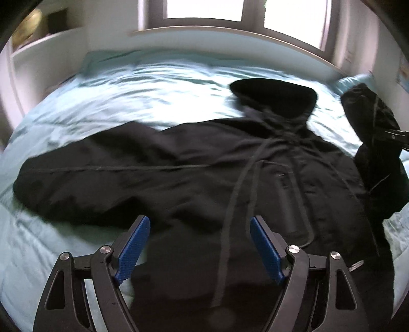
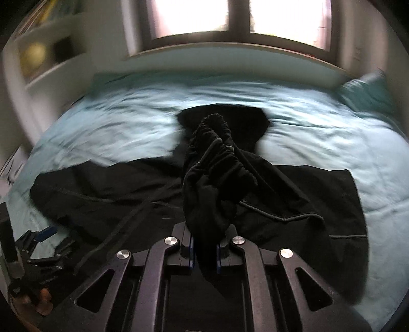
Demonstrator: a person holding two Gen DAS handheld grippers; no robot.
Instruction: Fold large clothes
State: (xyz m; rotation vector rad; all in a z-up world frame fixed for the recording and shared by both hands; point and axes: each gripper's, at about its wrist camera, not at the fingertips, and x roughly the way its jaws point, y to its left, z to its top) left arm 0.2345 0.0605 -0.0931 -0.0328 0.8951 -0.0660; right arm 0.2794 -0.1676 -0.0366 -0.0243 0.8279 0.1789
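A black hoodie [image 1: 179, 184] lies spread on a light blue bed [image 1: 127, 97], its hood [image 1: 276, 99] toward the window and one sleeve [image 1: 64, 178] stretched out to the left. My left gripper [image 1: 200, 221] hovers open over the hoodie's body beside the long drawstrings [image 1: 237, 191], with nothing between its blue pads [image 1: 135, 245]. My right gripper [image 2: 205, 246] is shut on the other sleeve [image 2: 214, 173], which rises bunched above the body. In the left wrist view that lifted sleeve [image 1: 370, 122] hangs at the right edge. The left gripper [image 2: 43, 237] shows blurred at the right wrist view's lower left.
A teal pillow [image 2: 365, 86] lies at the bed's far right corner. A white ledge [image 1: 204, 38] and a bright window [image 1: 204, 10] run behind the bed, and white shelves [image 1: 43, 43] stand at the far left. A person's hand [image 2: 43, 304] shows at the lower left.
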